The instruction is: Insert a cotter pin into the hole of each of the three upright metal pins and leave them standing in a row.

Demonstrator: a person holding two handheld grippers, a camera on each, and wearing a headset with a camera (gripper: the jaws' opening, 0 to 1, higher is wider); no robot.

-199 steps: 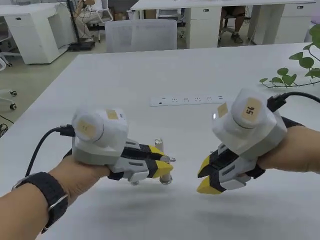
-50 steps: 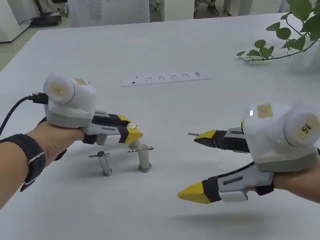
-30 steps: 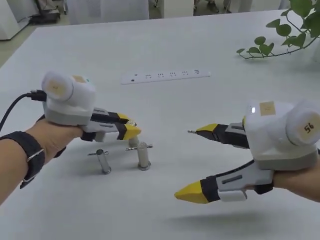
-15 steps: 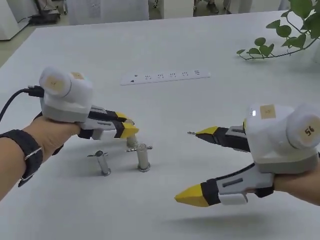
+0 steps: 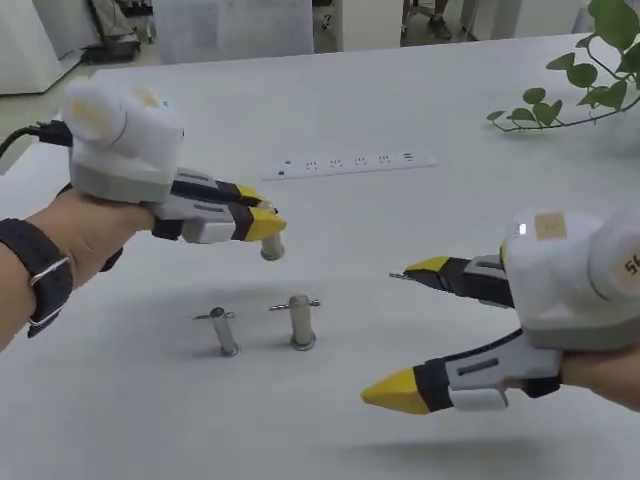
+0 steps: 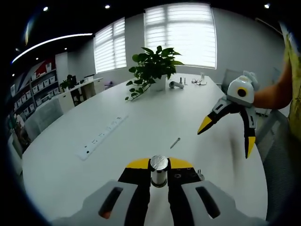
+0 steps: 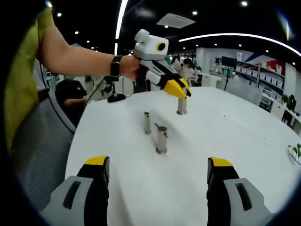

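Metal pin (image 5: 272, 248) clamped between left gripper (image 5: 262, 226) jaws, right gripper (image 5: 405, 330) jaws spread wide, two upright pins (image 5: 301, 322) crossed by cotter pins, stood on white table (image 5: 420, 120).

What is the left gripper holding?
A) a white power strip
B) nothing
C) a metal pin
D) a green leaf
C: the left gripper has its jaws closed on the top of a metal pin.

Pin (image 5: 272, 248) top hidden behind left gripper (image 5: 268, 226) jaws; plant (image 5: 611, 22) cut by edge.
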